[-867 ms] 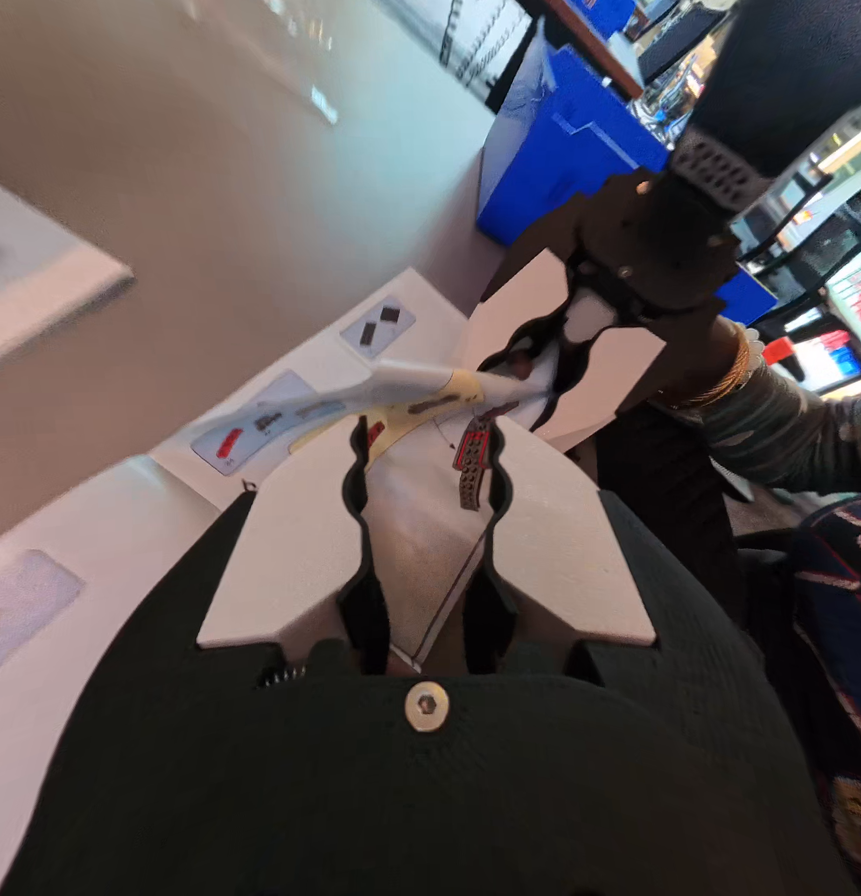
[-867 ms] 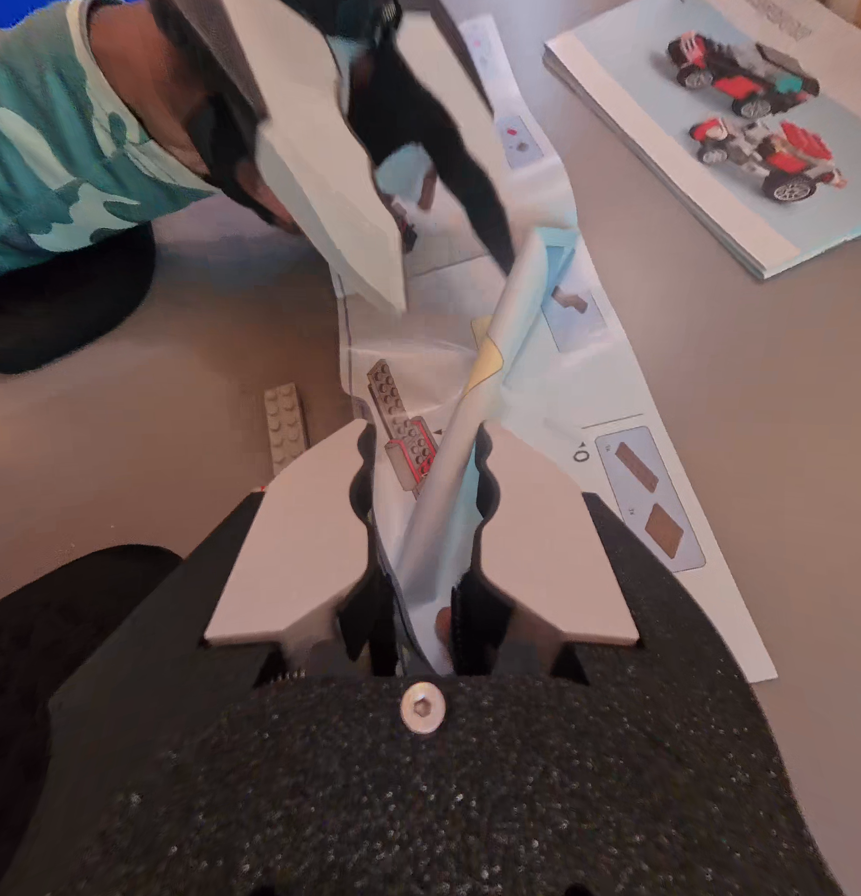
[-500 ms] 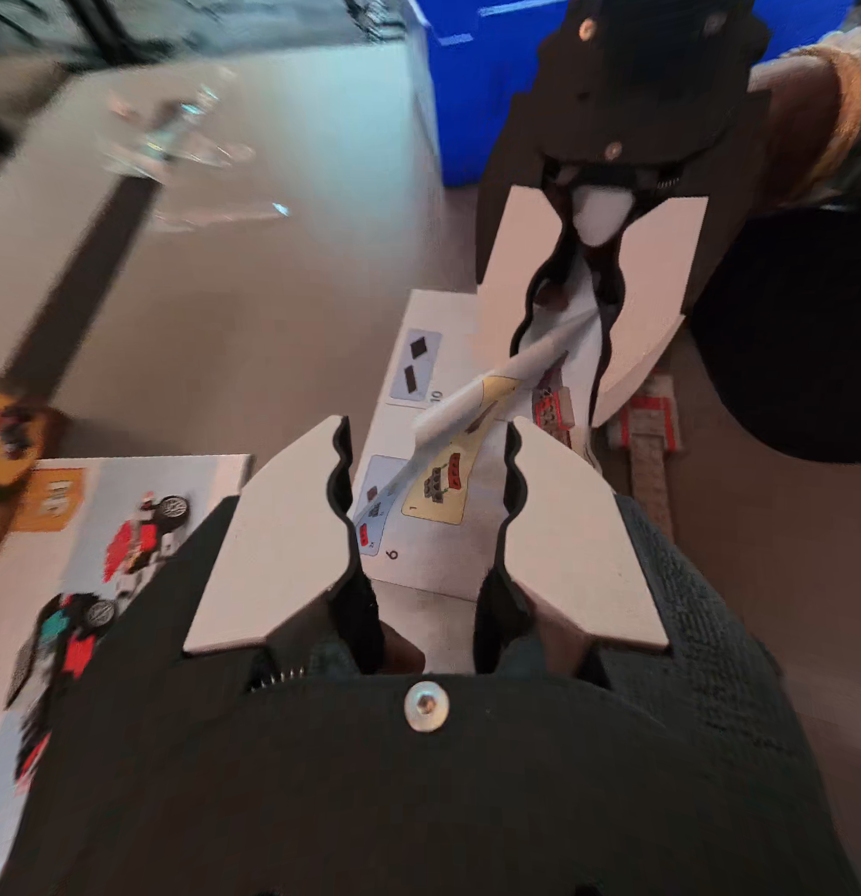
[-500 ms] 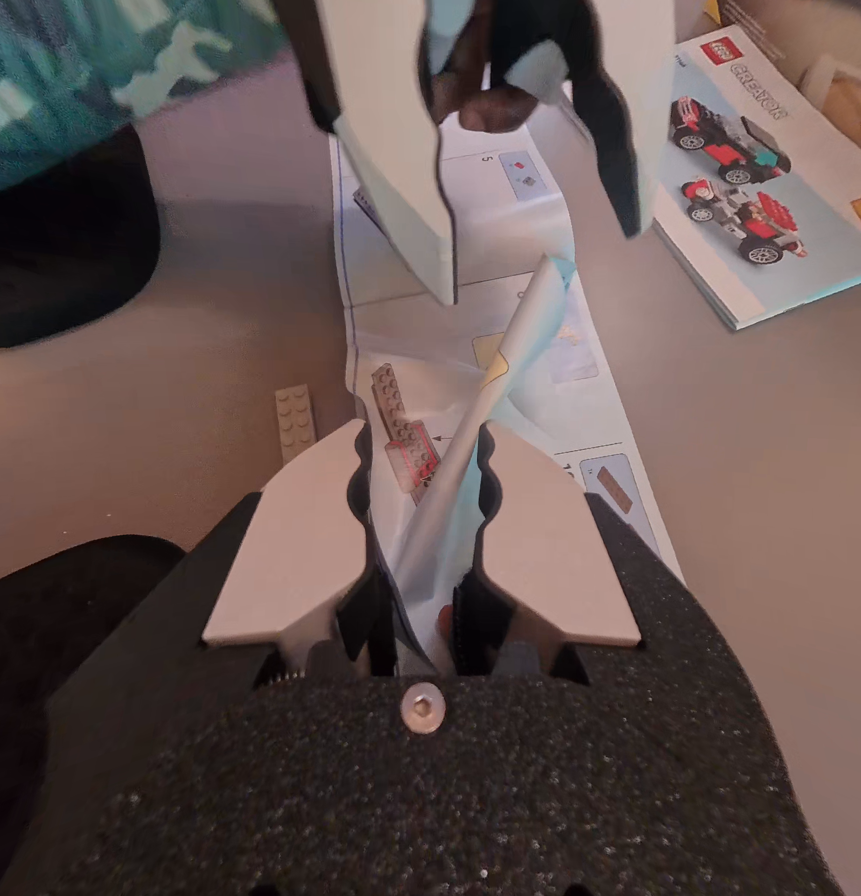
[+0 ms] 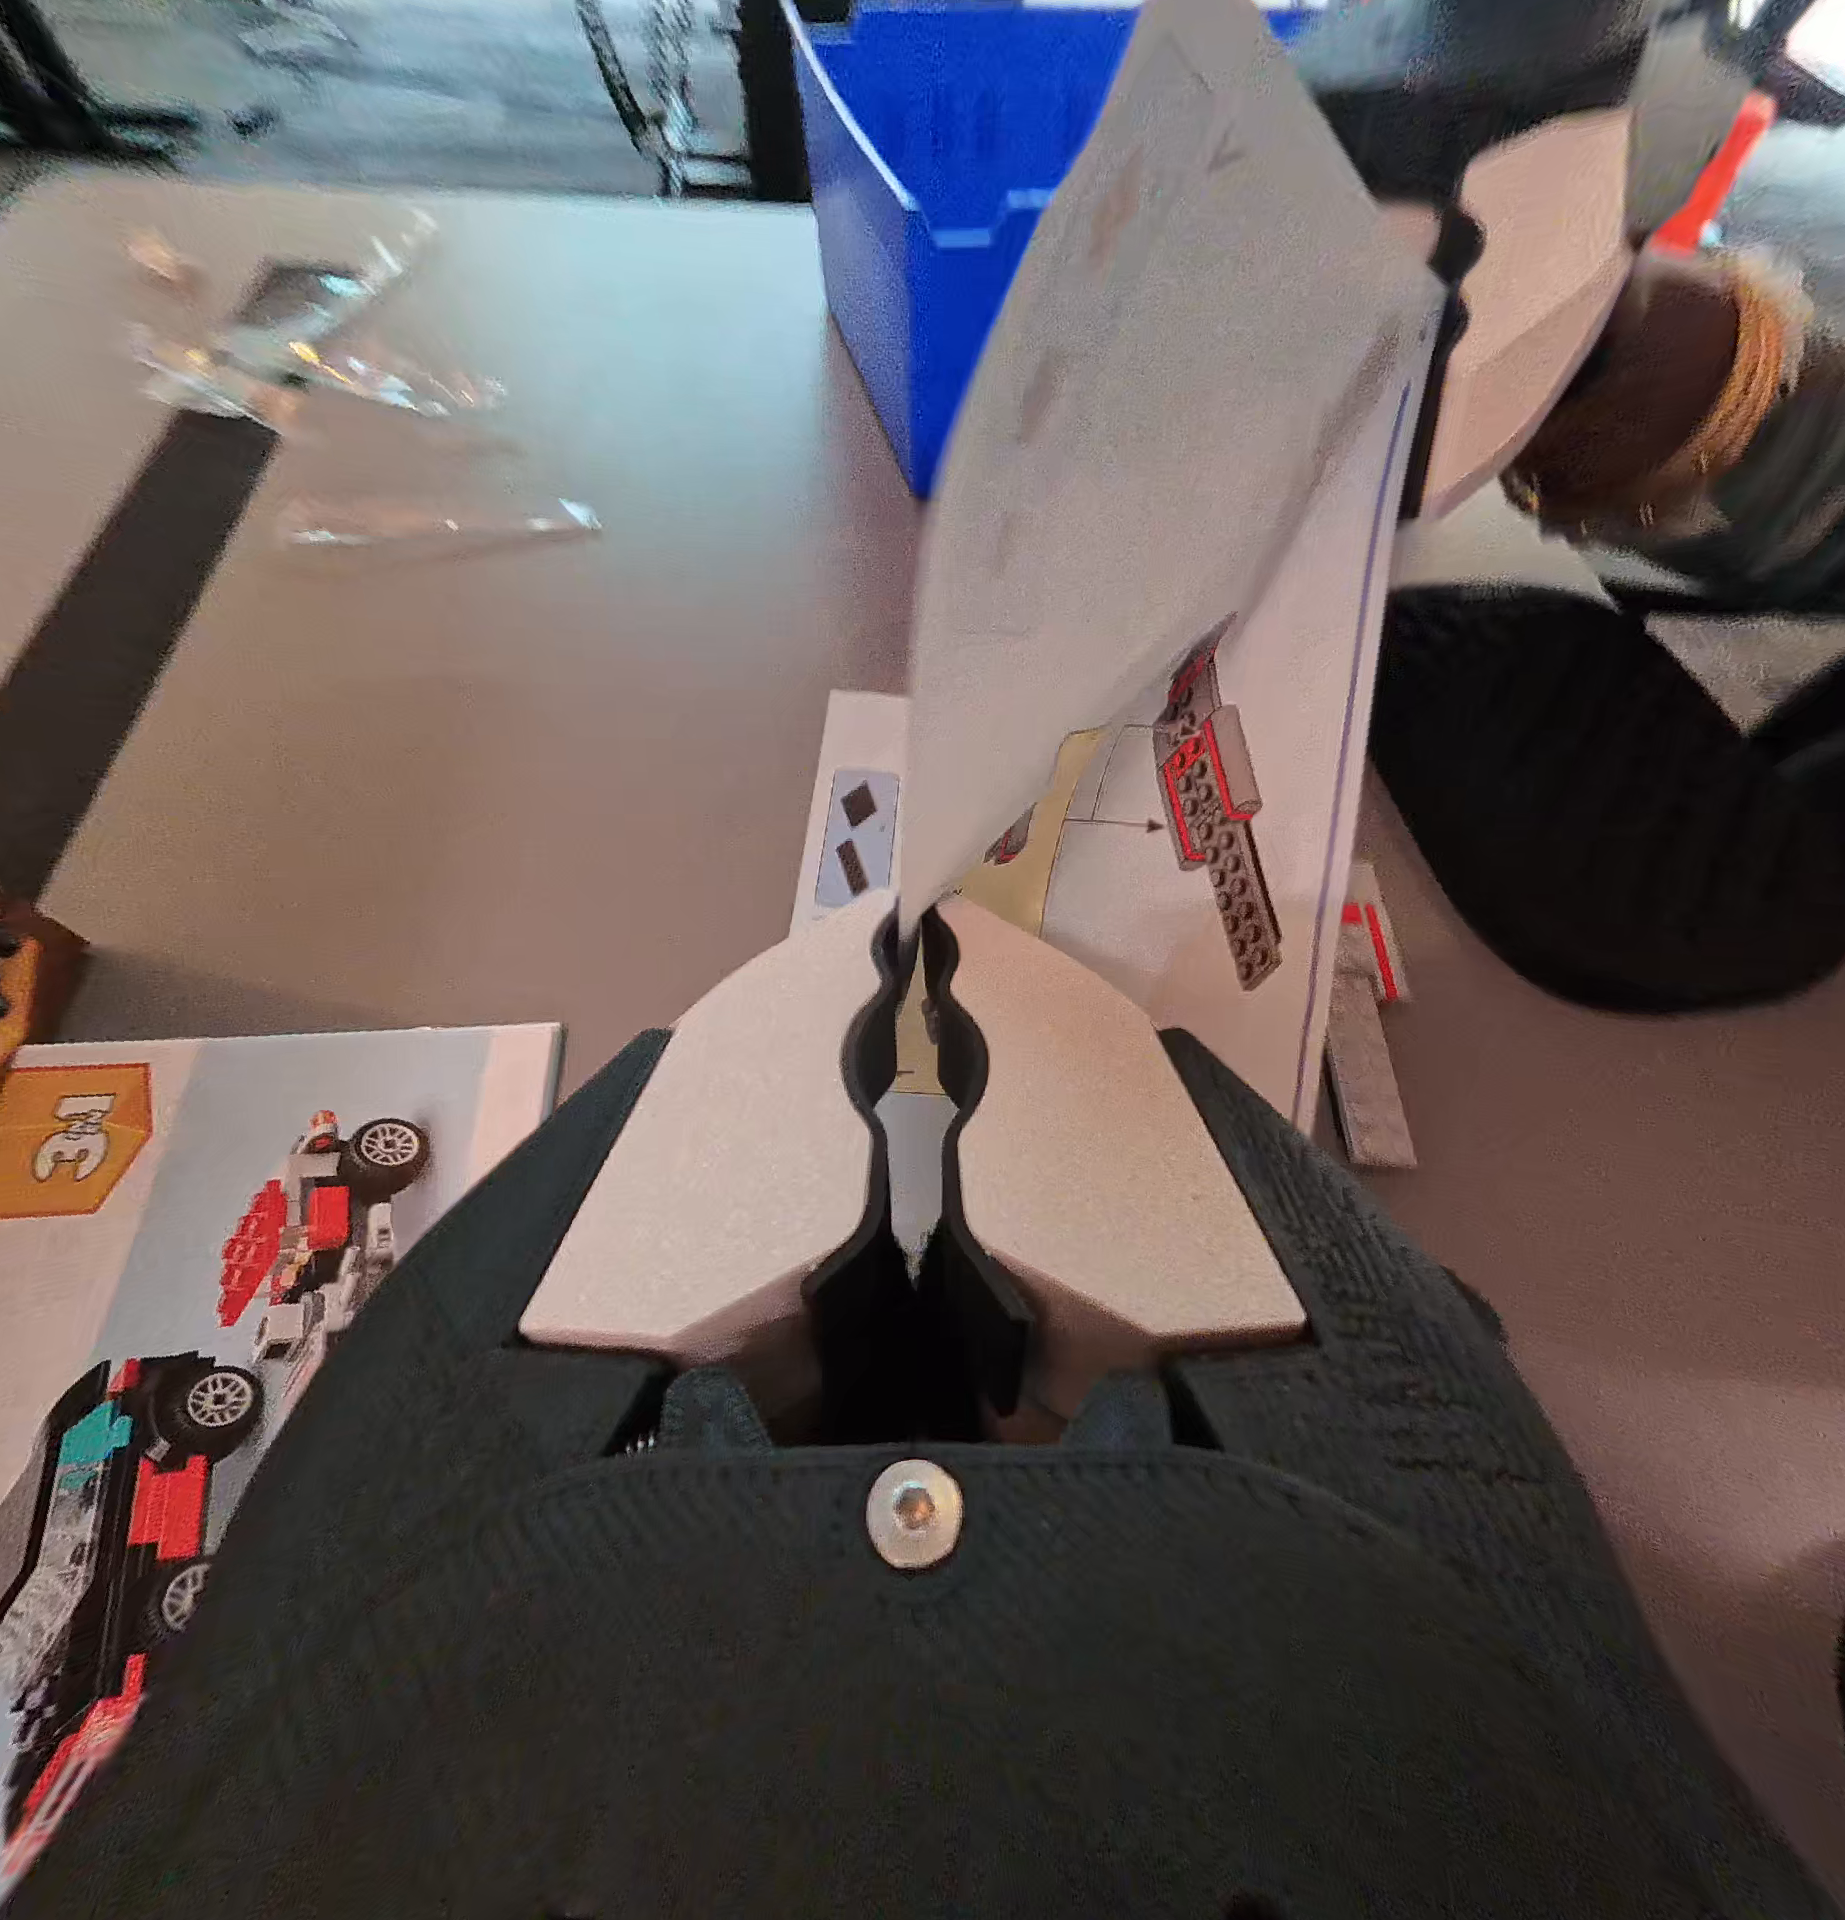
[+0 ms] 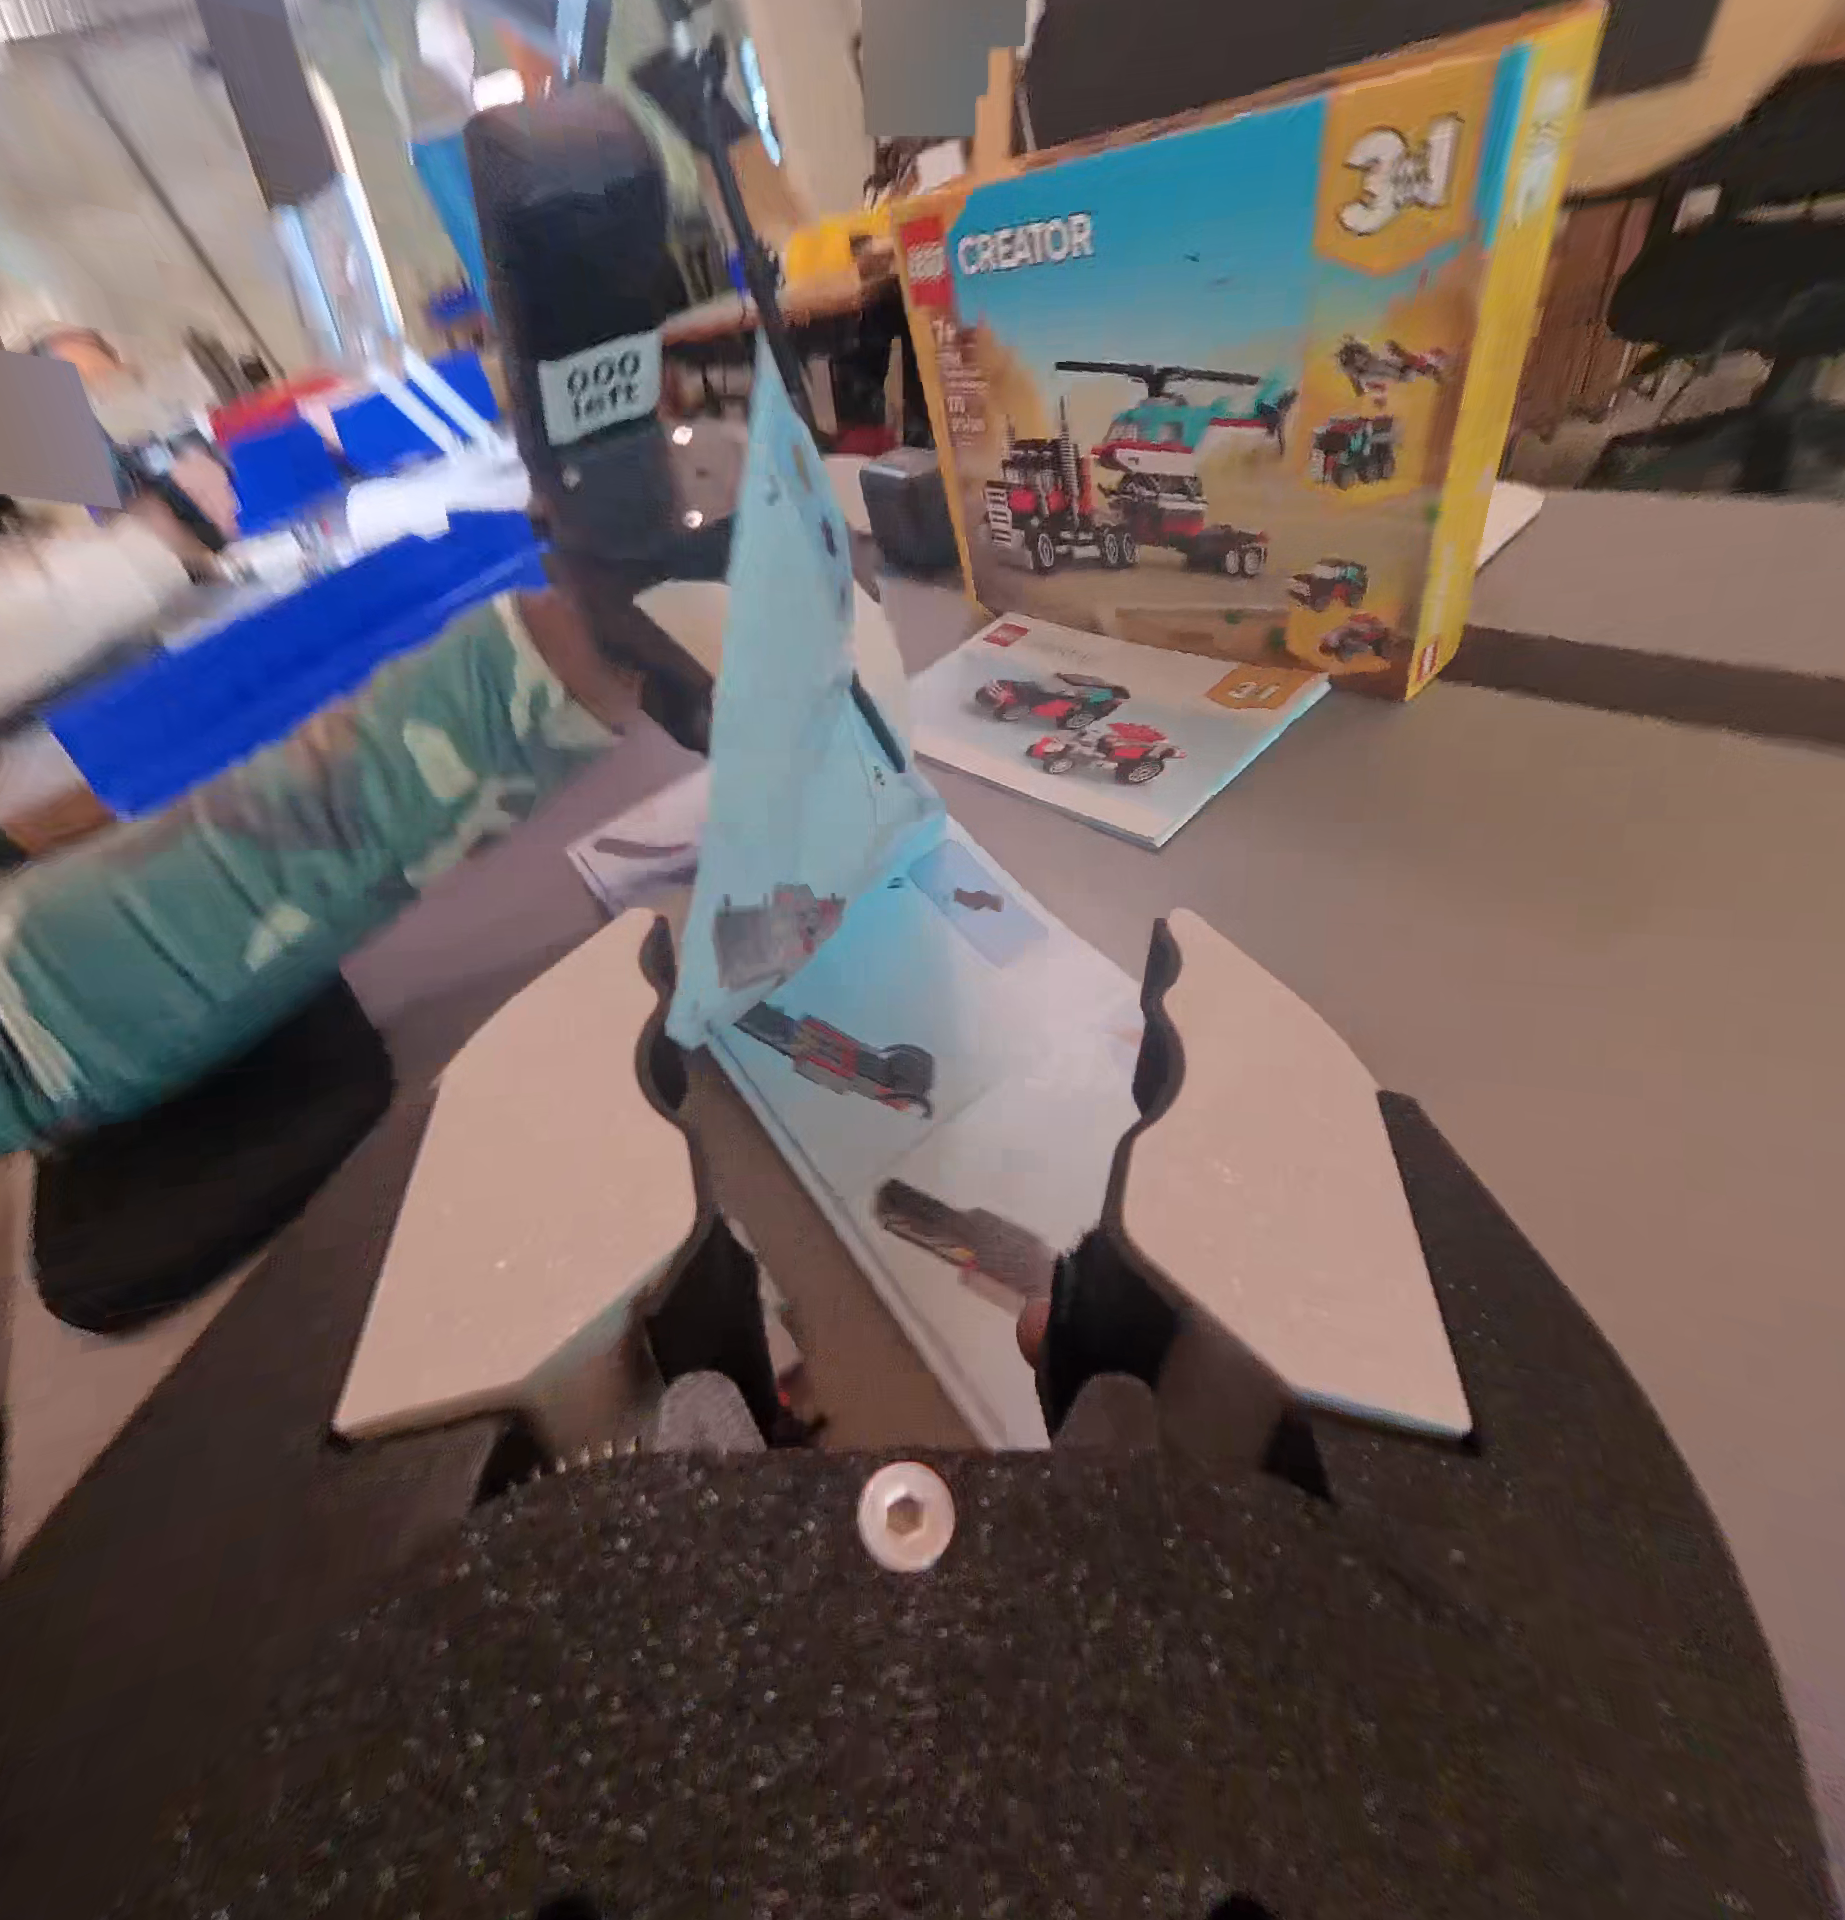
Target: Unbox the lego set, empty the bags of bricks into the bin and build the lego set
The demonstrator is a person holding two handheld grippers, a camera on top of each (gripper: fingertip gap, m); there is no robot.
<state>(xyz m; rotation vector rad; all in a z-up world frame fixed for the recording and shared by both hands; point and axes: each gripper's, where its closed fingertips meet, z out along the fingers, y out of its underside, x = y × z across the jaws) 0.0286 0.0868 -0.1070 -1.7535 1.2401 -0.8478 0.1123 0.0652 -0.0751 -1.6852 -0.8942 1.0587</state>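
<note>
My left gripper (image 5: 913,925) is shut on the edge of one page (image 5: 1157,416) of the open instruction booklet (image 5: 1261,748) and holds that page upright above the table. My right gripper (image 6: 907,935) is open and empty, low over the booklet (image 6: 1001,1049), with the raised light-blue page (image 6: 793,675) just ahead of its left finger. In the right wrist view the left gripper (image 6: 585,416) shows behind the page. A grey and red brick assembly (image 5: 1365,1018) lies on the table beside the booklet. The blue bin (image 5: 897,208) stands behind.
The lego box (image 6: 1261,416) stands upright at the back, with a second booklet (image 6: 1105,727) lying flat in front of it; that booklet also shows in the left wrist view (image 5: 222,1247). Empty clear plastic bags (image 5: 305,343) lie far left. A person's sleeve (image 6: 222,883) is at left.
My left gripper has shut on the page and lifted it upright. My right gripper has let go of the page, opened and drawn back.
</note>
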